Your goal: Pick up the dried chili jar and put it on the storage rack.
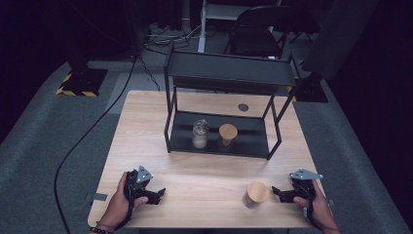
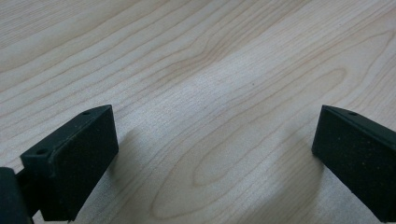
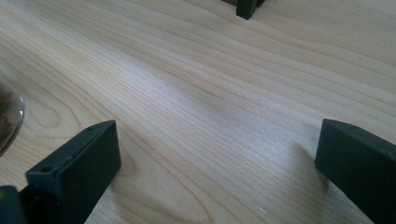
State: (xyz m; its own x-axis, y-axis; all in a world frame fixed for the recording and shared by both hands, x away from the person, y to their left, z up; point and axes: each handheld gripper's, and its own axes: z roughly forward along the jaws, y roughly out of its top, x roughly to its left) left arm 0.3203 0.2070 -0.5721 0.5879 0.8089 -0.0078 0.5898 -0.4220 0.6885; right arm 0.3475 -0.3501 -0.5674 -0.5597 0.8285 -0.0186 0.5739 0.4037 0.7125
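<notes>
Your right gripper [image 1: 278,191] sits at the lower right of the high view, jaws spread wide with nothing between them, resting low over the table [image 1: 204,175]. Your left gripper [image 1: 158,192] at the lower left is likewise released; its own view shows bare wood grain between the two parted pads.

Container nearest your right gripper: a glass jar with wooden lid [image 1: 256,194], standing upright on the table just beside the jaw tips, not touching them. Its rim [image 3: 9,119] edges into the left of the right gripper view, with something brown inside.

On the lower tray of the black shelf rack [image 1: 219,141], centre of the high view, stand two more: a clear jar without lid [image 1: 200,133], part filled with a pale material, and beside it to the right a second lidded jar [image 1: 227,134], contents not discernible. One rack foot [image 3: 246,8] appears at the top of the right gripper view.

Upper tier of the rack overhangs the tray. A dark round grommet [image 1: 243,107] sits behind the rack.
</notes>
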